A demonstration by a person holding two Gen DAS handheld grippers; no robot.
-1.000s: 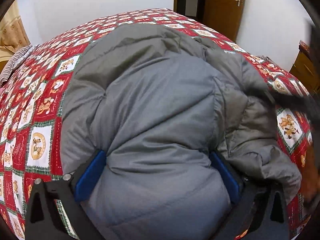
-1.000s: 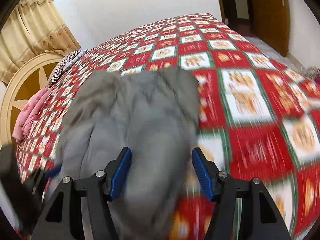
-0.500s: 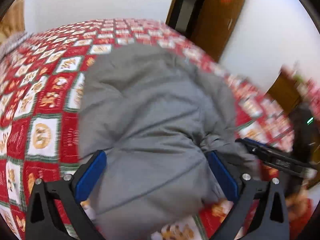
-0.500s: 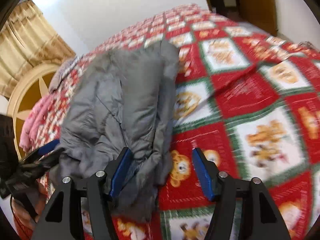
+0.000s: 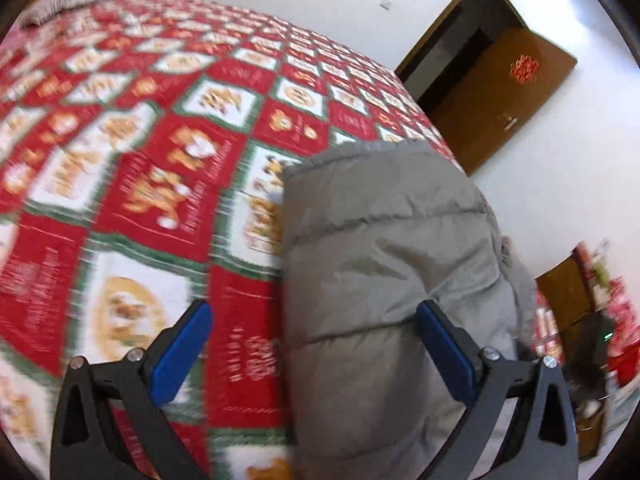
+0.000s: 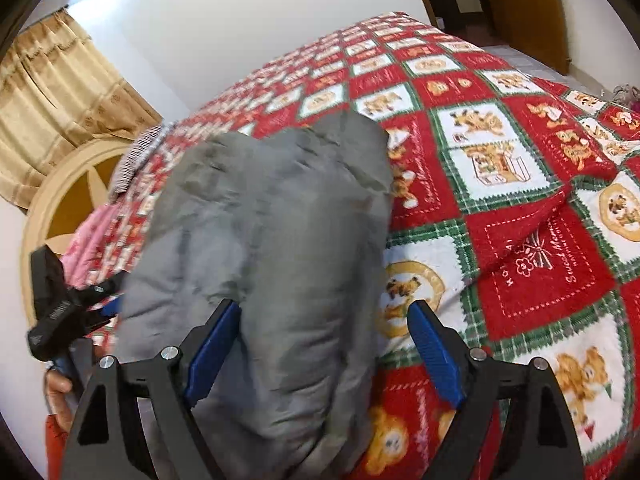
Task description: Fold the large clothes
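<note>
**Jacket folded into a compact bundle, both grippers spread and holding nothing**

Jacket [image 5: 384, 280], grey and padded, lies on the red patterned bedspread [image 5: 132, 184] near the bed's edge, gathered into a long, thick bundle. My left gripper [image 5: 316, 352] is spread wide, its right pad against the bundle's side, gripping nothing. My right gripper [image 6: 324, 352] is likewise spread, with the near end of the bundle bulging between its pads, unclamped. Judgement: the main folds look done. What may remain is squaring loose edges, or one further fold across the length. Underside not visible.
</note>
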